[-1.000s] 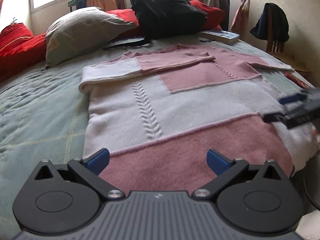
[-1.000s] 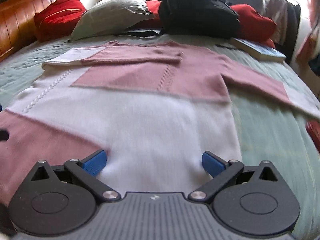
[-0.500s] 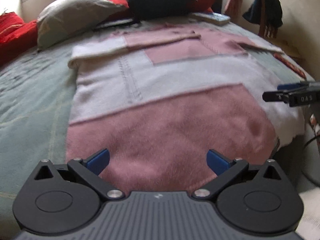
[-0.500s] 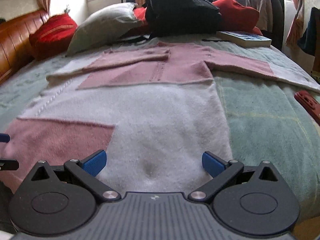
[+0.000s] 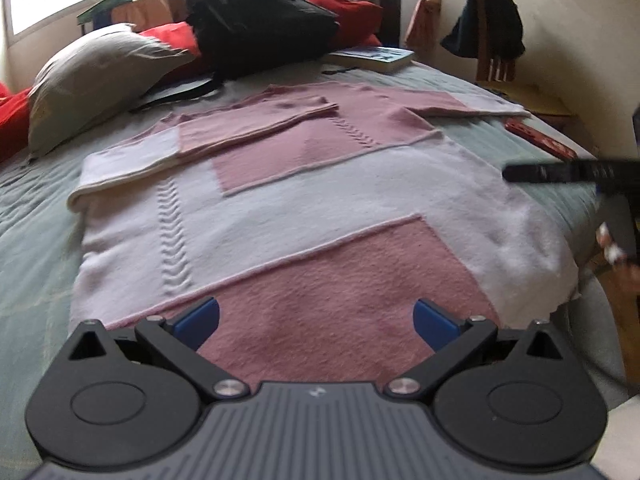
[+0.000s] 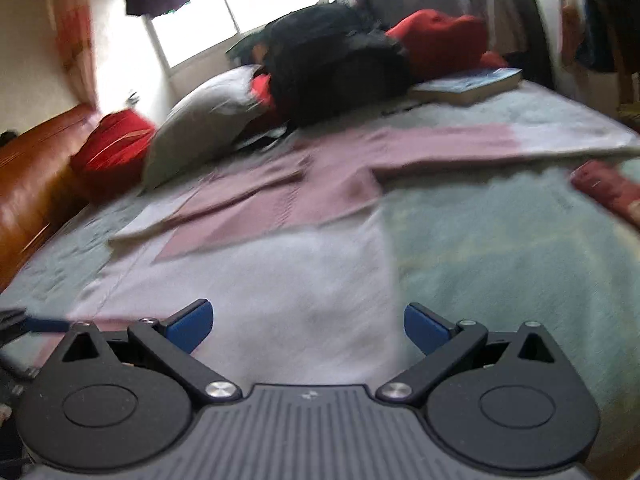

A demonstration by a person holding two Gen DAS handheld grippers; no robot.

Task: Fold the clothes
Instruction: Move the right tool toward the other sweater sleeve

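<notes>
The pink-and-white sweater [image 5: 304, 208] lies flat on the bed [image 5: 36, 232], one sleeve already folded across its chest, the other stretched out to the right. Half a second ago both tools were low at the hem; now they have lifted and tilted back, the right view blurred with motion. The left tool [image 5: 316, 320] and right tool [image 6: 308, 324] gape wide, holding nothing, so the hem fold is not started. A backpack [image 5: 256, 12], pillow [image 5: 92, 76] and book [image 5: 372, 56] crowd the far end.
</notes>
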